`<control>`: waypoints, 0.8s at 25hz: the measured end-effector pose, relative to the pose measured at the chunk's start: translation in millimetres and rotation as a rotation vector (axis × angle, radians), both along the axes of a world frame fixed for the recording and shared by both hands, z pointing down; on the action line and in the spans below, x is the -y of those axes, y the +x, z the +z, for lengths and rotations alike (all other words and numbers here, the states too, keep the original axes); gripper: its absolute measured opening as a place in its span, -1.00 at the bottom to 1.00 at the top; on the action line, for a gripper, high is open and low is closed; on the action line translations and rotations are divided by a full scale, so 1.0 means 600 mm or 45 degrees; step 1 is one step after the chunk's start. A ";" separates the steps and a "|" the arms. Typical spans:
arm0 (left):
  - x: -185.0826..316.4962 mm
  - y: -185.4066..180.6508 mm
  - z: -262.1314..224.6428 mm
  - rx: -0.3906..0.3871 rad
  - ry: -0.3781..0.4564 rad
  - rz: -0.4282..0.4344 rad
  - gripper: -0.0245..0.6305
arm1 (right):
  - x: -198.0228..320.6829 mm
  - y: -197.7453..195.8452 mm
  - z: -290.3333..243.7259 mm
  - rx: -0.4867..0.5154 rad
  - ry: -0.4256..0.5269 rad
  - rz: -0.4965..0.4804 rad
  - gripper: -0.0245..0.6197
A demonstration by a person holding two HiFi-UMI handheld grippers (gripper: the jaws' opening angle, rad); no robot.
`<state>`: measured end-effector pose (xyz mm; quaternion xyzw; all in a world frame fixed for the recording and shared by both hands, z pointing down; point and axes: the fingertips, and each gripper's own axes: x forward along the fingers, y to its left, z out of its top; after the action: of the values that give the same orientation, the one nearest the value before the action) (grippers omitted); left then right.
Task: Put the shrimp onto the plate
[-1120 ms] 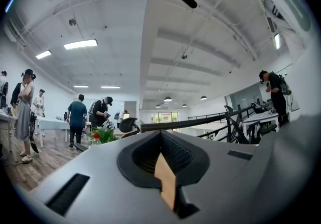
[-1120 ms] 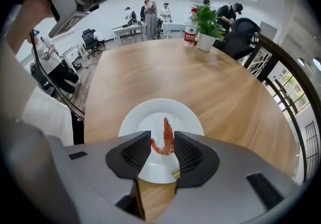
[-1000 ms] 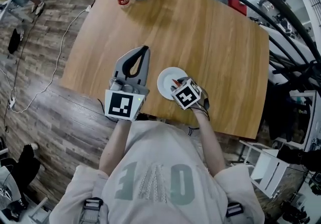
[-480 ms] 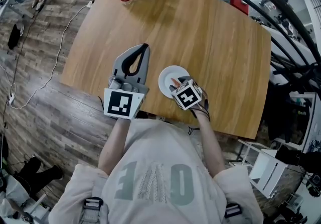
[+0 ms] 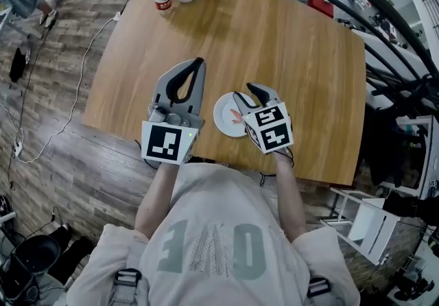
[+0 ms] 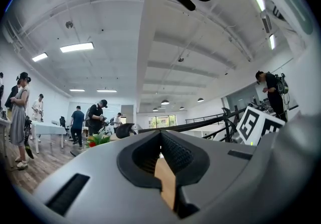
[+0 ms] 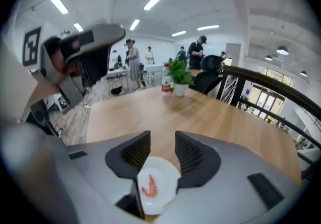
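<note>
Only large pale characters on the shirt (image 5: 212,248), not clearly readable.

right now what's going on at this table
A person holds a gripper in each hand over a wooden table. The shrimp already lies on the white plate. The right gripper hovers above the plate, pointing down at it; its jaws have just been closing a little but stand apart with nothing between them. The left gripper is held beside the plate, shut and empty.
</note>
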<state>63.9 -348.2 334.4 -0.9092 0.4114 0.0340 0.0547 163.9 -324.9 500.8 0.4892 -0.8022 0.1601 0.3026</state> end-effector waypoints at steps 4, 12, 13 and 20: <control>-0.007 0.026 -0.028 0.003 0.055 0.061 -0.90 | 0.019 0.025 -0.130 0.109 0.349 0.171 -0.72; -0.037 0.076 -0.083 0.055 0.197 0.187 -0.90 | -0.031 0.068 -0.286 0.181 0.832 0.406 -0.82; -0.041 0.081 -0.086 0.063 0.210 0.200 -0.90 | -0.040 0.071 -0.297 0.183 0.878 0.423 -0.82; -0.054 0.105 -0.093 0.102 0.257 0.251 -0.90 | -0.080 0.112 -0.290 0.083 0.927 0.616 -0.86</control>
<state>126.7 -315.6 278.5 -0.9357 0.3120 0.0443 0.1587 231.2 -277.2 326.8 0.7325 -0.6777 -0.0513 0.0388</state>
